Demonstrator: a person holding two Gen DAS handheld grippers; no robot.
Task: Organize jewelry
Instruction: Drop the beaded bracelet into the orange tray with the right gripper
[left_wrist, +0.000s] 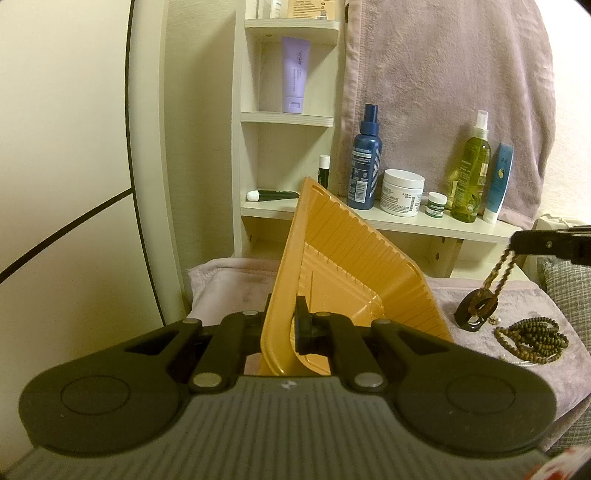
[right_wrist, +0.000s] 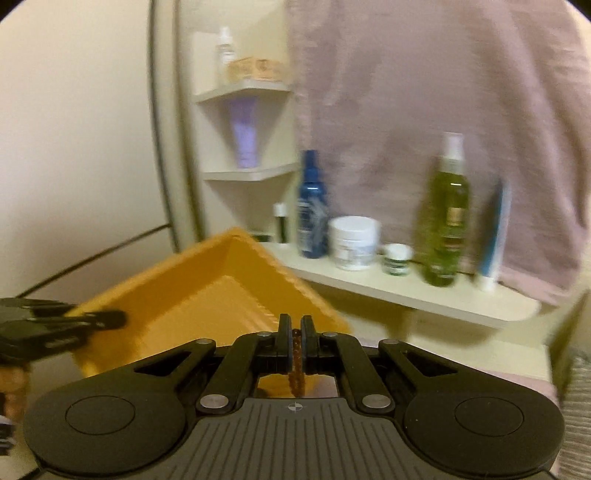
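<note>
From the left wrist, the left hand-held gripper (left_wrist: 282, 325) is clamping the tilted orange tray (left_wrist: 343, 266) by its rim; right of the tray, green beads (left_wrist: 532, 338) are lying on a lilac towel (left_wrist: 517, 369).

From the right wrist, the right hand-held gripper (right_wrist: 295, 332) is pinching a brown beaded necklace (right_wrist: 297, 363) just beside the tray (right_wrist: 207, 295).

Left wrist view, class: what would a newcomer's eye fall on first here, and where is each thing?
The orange tray fills the middle, tilted up on edge and pinched at its rim by the left tongs. At the right edge, the right tongs hold a brown necklace dangling over the cloth, its pendant low beside a heap of dark beads.
</note>
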